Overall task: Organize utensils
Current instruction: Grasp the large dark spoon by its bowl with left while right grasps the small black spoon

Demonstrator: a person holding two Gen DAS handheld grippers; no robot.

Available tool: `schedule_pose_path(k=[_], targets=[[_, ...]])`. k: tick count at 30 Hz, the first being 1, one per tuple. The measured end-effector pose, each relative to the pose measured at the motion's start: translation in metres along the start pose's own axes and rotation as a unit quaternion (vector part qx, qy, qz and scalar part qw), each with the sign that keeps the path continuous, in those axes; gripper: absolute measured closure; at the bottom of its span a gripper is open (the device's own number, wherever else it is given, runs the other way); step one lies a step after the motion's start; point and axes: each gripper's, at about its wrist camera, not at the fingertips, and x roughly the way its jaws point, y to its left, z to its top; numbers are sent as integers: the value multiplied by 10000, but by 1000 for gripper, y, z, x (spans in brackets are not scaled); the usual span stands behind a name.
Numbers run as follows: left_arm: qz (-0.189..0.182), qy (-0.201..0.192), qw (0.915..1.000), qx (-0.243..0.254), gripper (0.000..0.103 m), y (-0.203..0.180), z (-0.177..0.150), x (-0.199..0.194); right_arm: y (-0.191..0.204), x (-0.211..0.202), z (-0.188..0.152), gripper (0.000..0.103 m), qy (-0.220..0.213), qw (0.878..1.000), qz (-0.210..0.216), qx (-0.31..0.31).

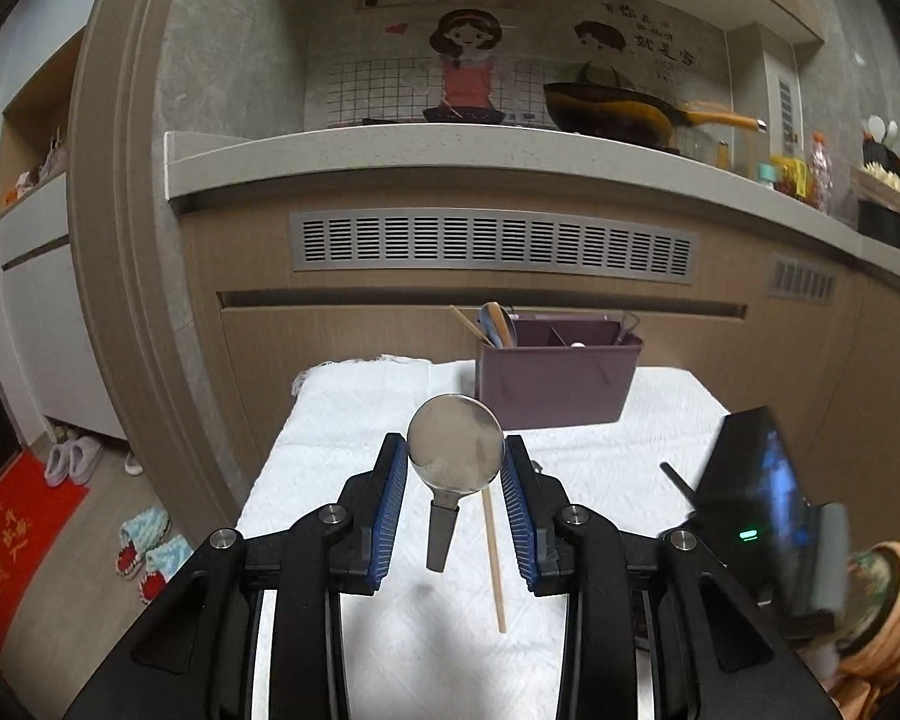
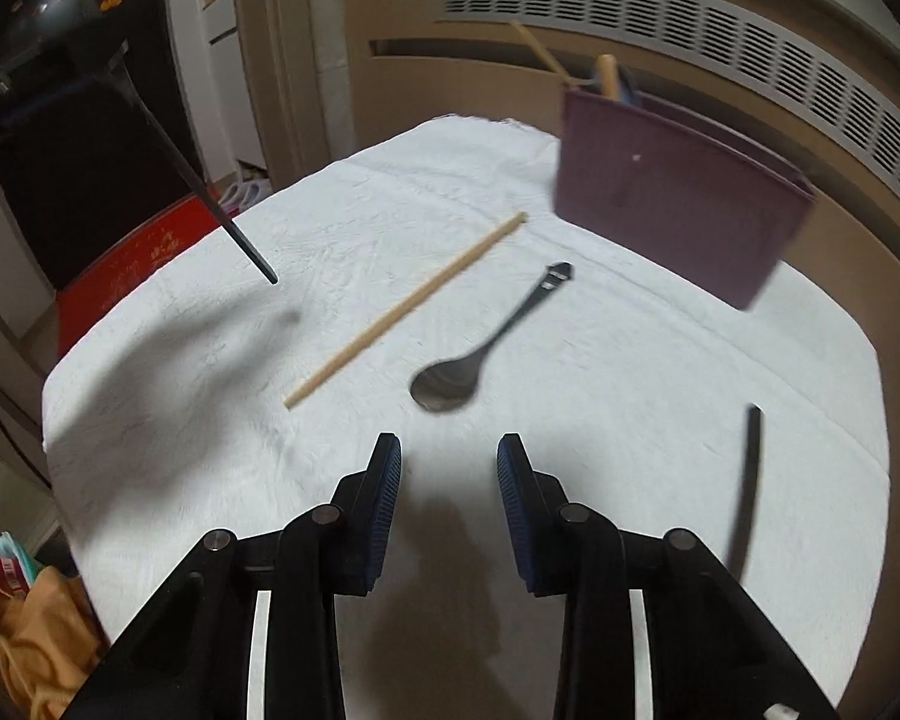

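Observation:
My left gripper (image 1: pixel 455 457) is shut on the round bowl of a metal spoon (image 1: pixel 455 441), held up above the white cloth (image 1: pixel 354 396) with its dark handle hanging down. The same handle (image 2: pixel 210 198) shows at the upper left of the right wrist view. My right gripper (image 2: pixel 449 450) hovers low over the cloth, open, with nothing between its pads. Just ahead of it lie a black spoon (image 2: pixel 480 348), a wooden chopstick (image 2: pixel 405 309) and, to the right, a black chopstick (image 2: pixel 750 468). The purple utensil holder (image 1: pixel 555 378) stands at the far edge with several utensils in it.
Brown cabinet fronts with a vent grille (image 1: pixel 492 246) rise right behind the table. A counter above carries a wok (image 1: pixel 618 111) and bottles. Slippers (image 1: pixel 144 546) and a red mat (image 1: pixel 12 552) lie on the floor at left. A person's orange sleeve (image 1: pixel 894 612) is at lower right.

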Motion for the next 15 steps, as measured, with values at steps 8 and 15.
schedule_pose_path(k=[8,15], targets=[[21,41,9996,-294,70,17,-1,16,7,32,15,71,211,9985,-376,332],[-63,51,9989,-469,70,18,-7,16,11,36,19,75,141,9956,-723,577]])
